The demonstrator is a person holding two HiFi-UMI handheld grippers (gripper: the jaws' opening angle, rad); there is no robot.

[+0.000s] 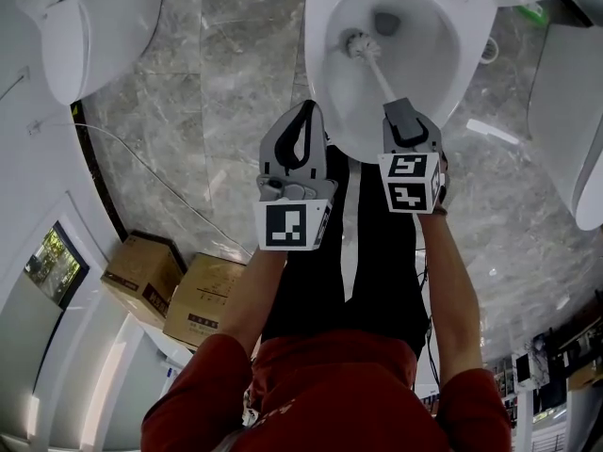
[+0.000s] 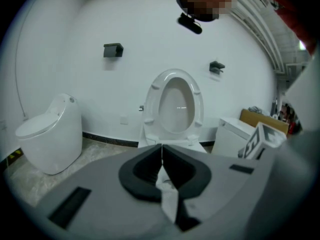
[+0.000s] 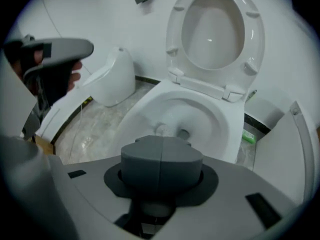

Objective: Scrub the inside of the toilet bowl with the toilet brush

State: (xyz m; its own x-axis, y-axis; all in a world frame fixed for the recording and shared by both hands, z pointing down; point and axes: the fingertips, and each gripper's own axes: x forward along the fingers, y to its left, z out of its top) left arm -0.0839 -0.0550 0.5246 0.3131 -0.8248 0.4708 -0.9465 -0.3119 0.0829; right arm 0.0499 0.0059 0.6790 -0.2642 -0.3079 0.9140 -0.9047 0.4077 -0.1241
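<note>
The white toilet bowl [image 1: 471,36] stands open at the top of the head view, its seat and lid [image 3: 212,29] raised. The toilet brush's bristle head [image 1: 358,43] rests inside the bowl at the left, near the drain [image 1: 386,22]. Its white handle [image 1: 382,78] runs down into my right gripper [image 1: 403,113], which is shut on it just above the bowl's front rim. In the right gripper view the jaws hide the handle and only the brush head [image 3: 162,129] shows. My left gripper [image 1: 300,144] hangs left of the rim, shut and holding nothing [image 2: 161,151].
A second white toilet [image 1: 85,26] stands at the far left, and another white fixture [image 1: 565,121] at the right. Two cardboard boxes [image 1: 141,271] sit on the marble floor at lower left, with a thin cable [image 1: 160,182] trailing nearby. The person's black trouser legs [image 1: 330,252] stand before the bowl.
</note>
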